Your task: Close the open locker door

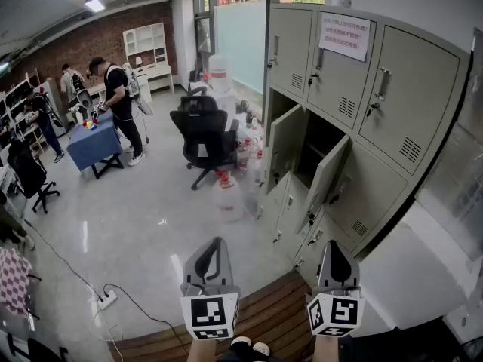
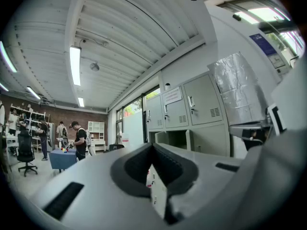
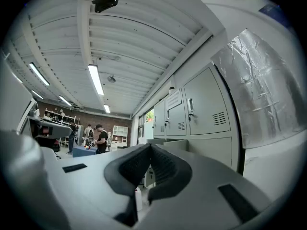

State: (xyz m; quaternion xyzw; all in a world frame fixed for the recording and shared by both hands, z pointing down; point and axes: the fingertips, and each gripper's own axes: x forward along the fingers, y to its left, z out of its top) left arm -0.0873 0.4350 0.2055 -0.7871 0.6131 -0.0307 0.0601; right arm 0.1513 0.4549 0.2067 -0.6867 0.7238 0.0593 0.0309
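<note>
A grey locker bank (image 1: 355,89) stands to my right front. In its middle row two doors hang open: one (image 1: 284,148) on the left and one (image 1: 327,176) beside it, with dark compartments behind them. Low in the head view, well short of the lockers, are my left gripper (image 1: 218,241) and right gripper (image 1: 334,245). Both are shut and hold nothing. The left gripper (image 2: 152,145) faces the lockers (image 2: 192,111) from a distance. The right gripper (image 3: 150,145) also faces them (image 3: 201,111), its jaw tips pressed together.
A black office chair (image 1: 204,130) and a water jug (image 1: 227,194) stand on the floor left of the lockers. People work at a blue table (image 1: 92,143) far left. A power strip with cable (image 1: 106,300) lies near a wooden platform (image 1: 264,315) at my feet.
</note>
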